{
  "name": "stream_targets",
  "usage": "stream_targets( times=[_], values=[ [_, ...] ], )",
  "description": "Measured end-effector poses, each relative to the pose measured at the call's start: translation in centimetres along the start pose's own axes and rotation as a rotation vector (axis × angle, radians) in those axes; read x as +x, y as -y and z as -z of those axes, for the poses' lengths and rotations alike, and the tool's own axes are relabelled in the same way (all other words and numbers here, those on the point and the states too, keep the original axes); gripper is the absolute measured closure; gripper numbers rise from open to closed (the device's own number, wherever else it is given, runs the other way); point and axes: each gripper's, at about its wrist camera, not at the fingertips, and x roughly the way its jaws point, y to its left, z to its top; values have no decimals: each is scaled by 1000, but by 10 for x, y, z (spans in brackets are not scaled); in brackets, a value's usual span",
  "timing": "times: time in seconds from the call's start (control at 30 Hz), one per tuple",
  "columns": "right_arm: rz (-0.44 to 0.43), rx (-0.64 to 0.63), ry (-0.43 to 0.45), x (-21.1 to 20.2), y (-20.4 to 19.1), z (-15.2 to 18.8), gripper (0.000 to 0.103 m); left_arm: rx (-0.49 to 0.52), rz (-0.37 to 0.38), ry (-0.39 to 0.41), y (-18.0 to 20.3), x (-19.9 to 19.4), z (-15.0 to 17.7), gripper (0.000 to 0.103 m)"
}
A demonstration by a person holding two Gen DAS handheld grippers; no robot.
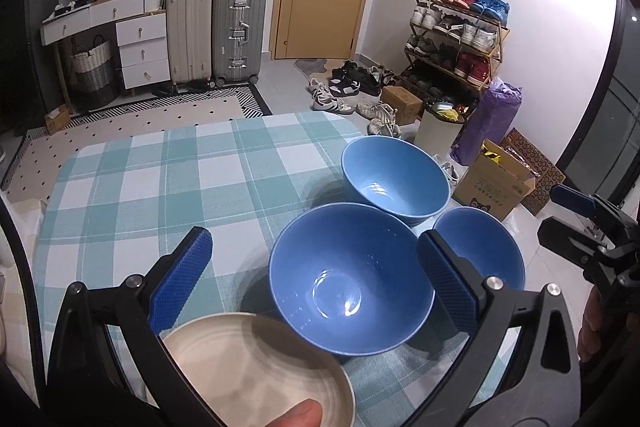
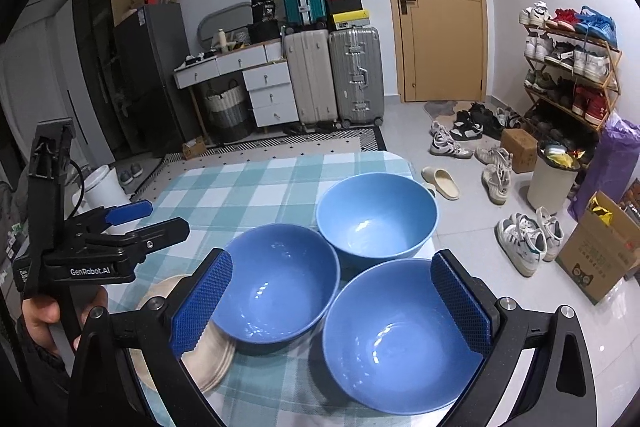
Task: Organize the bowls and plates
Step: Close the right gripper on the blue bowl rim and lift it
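Observation:
Three blue bowls stand close together on the checked tablecloth [image 1: 160,187]: a far one [image 1: 394,179] [image 2: 376,215], a middle one [image 1: 348,279] [image 2: 276,283] and a near-right one [image 1: 480,247] [image 2: 400,339]. A cream plate [image 1: 256,371] [image 2: 208,355] lies at the near left, next to the middle bowl. My left gripper [image 1: 316,279] is open above the middle bowl and the plate. My right gripper [image 2: 332,299] is open above the near-right bowl. The left gripper also shows in the right wrist view [image 2: 156,219], jaws apart.
The table's right edge runs just past the bowls; the floor beyond holds shoes [image 2: 520,239], a cardboard box [image 1: 496,183] and a bin [image 2: 552,179]. Suitcases [image 1: 216,31], drawers and a door stand at the far wall.

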Motion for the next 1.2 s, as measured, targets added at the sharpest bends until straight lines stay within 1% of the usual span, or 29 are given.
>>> stream_targets(
  times=[0.33, 0.53, 0.8, 1.2],
  values=[
    [25, 36, -11, 14, 19, -16, 2, -9, 14, -41, -8, 35, -23, 1],
    [37, 59, -37, 28, 34, -25, 2, 2, 28, -70, -3, 60, -34, 1],
    [41, 88, -58, 45, 52, -33, 2, 16, 25, -113, 3, 90, -47, 1],
    [67, 137, -135, 94, 82, -34, 2, 45, 18, -186, 5, 147, -56, 1]
  ],
)
